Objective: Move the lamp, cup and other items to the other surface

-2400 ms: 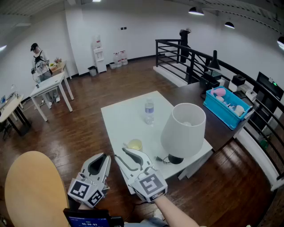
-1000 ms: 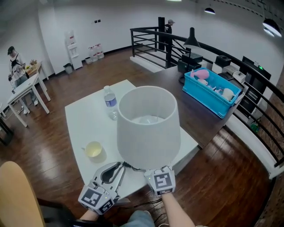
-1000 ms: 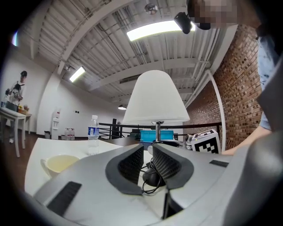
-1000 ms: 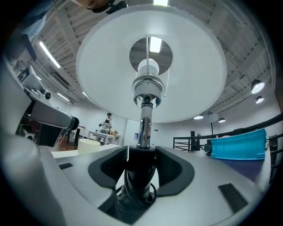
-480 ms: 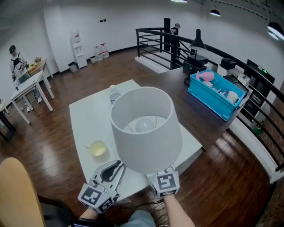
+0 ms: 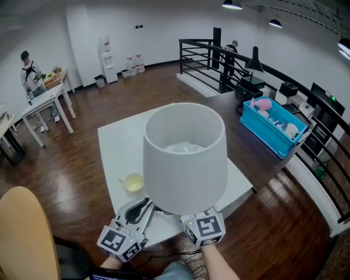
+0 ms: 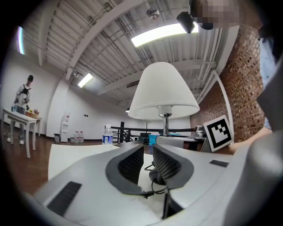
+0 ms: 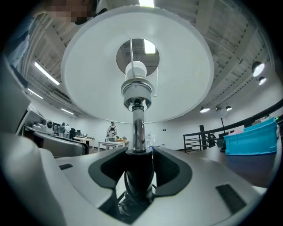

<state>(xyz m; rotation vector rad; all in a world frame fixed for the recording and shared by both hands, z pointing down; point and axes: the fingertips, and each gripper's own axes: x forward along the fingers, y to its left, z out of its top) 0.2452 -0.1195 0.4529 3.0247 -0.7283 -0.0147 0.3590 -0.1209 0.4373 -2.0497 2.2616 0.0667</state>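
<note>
floor (image 6: 76, 164): dark wood | walls (image 6: 164, 27): white | black railing (image 6: 199, 57): far side | water dispenser (image 6: 108, 52): left of railing | ceiling lights (image 6: 232, 4): above railing

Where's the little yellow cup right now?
In the head view, the yellow cup sits on the white table, left of the lamp.

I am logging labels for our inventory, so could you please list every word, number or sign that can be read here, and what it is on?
No text here can be read.
Water bottle: a blue label, print too small to read.
Marker cubes: black-and-white square patterns only, no letters or numbers.
</note>
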